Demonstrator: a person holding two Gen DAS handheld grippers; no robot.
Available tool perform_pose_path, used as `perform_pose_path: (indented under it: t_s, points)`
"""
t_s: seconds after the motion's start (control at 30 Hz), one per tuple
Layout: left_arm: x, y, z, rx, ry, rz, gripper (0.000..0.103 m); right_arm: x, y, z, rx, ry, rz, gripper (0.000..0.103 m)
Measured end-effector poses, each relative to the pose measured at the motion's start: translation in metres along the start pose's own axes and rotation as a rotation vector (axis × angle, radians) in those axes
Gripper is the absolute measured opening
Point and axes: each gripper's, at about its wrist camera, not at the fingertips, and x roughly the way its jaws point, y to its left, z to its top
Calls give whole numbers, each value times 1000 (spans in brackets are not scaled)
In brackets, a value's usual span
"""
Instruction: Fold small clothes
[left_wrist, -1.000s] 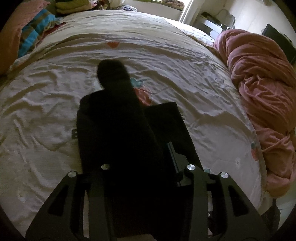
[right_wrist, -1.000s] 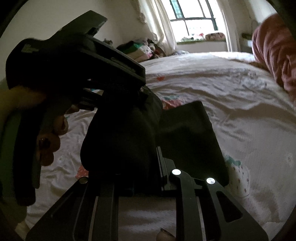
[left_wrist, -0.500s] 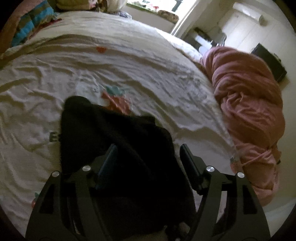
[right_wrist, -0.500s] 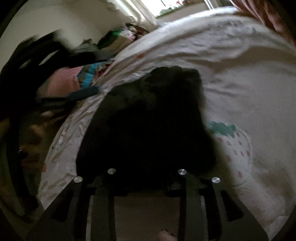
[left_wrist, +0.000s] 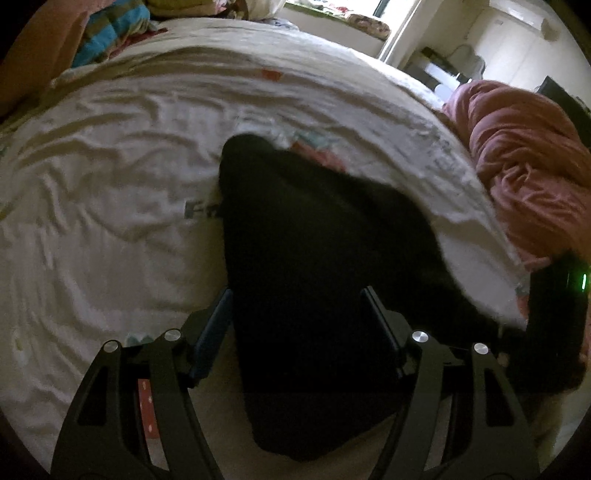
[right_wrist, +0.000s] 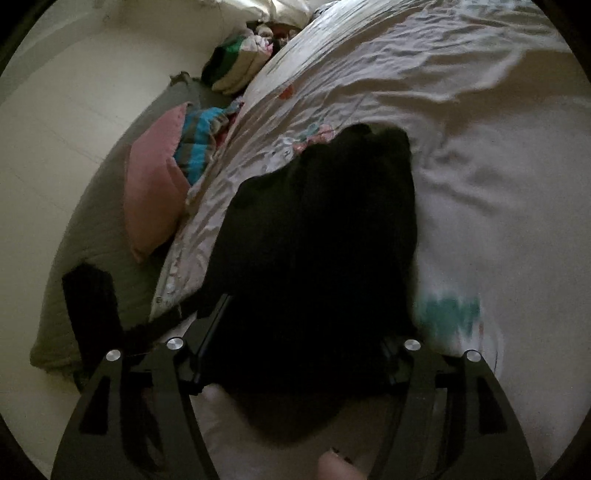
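Note:
A black garment (left_wrist: 314, 240) lies folded on the white printed bed sheet (left_wrist: 110, 221). My left gripper (left_wrist: 295, 317) hangs just over its near end, open, its fingers (left_wrist: 216, 325) standing wide on either side of the cloth. In the right wrist view the same black garment (right_wrist: 325, 221) fills the middle. My right gripper (right_wrist: 299, 325) straddles its near edge and its jaws are opening, with the cloth between them but not pinched. Most of the fingertips are hidden against the dark cloth.
A pink duvet (left_wrist: 528, 166) is bunched along the bed's right side. A pink pillow (right_wrist: 155, 192), a striped blue cloth (right_wrist: 199, 144) and a folded pile (right_wrist: 236, 70) sit by the wall. A person's fingertip (right_wrist: 332, 465) shows at the bottom edge.
Both grippers held the black garment up a second ago. Both have since opened and dropped lower, and the garment now lies flat on the sheet.

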Motion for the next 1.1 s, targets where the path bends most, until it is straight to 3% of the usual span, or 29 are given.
perform_pose_path:
  t_s: [0.17,0.2,0.23,0.3,0.37,0.5,0.57,0.67,0.73,0.8,0.83,0.9,1.03,1.1]
  points:
    - [1,6,-9,-5,5,-9,62,12,-1,27,-23,29,-68,64]
    - [1,6,-8,-4,4,-10,62,15,1,34,-37,31,-88,55]
    - [-1,6,-8,2,-1,-5,62,19,0,39,-49,32,-110,30]
    - [-3,4,-8,18,-9,6,62,21,7,49,-117,32,-161,12]
    - [-7,4,-9,31,-25,20,62,20,27,51,-208,14,-174,12]
    - [-6,1,-9,50,-29,37,62,11,64,60,-377,-53,-95,12]
    - [-5,1,-10,64,-23,50,62,19,54,65,-375,-29,-93,12]
    - [-2,2,-13,67,-9,43,63,35,11,65,-283,40,-144,12]
    - [0,3,-15,65,-4,27,63,37,-7,63,-232,53,-134,13]
    - [0,4,-17,64,-4,20,63,30,-17,59,-201,33,-119,18]
    - [0,3,-17,64,-4,22,63,26,-19,58,-191,25,-137,27]
    - [-2,3,-18,69,-7,26,63,20,-18,56,-183,28,-180,34]
    - [-7,0,-20,80,-15,32,63,-9,3,45,-237,-61,-278,39]
    - [-10,-2,-22,85,-21,31,63,-26,15,36,-263,-116,-268,40]
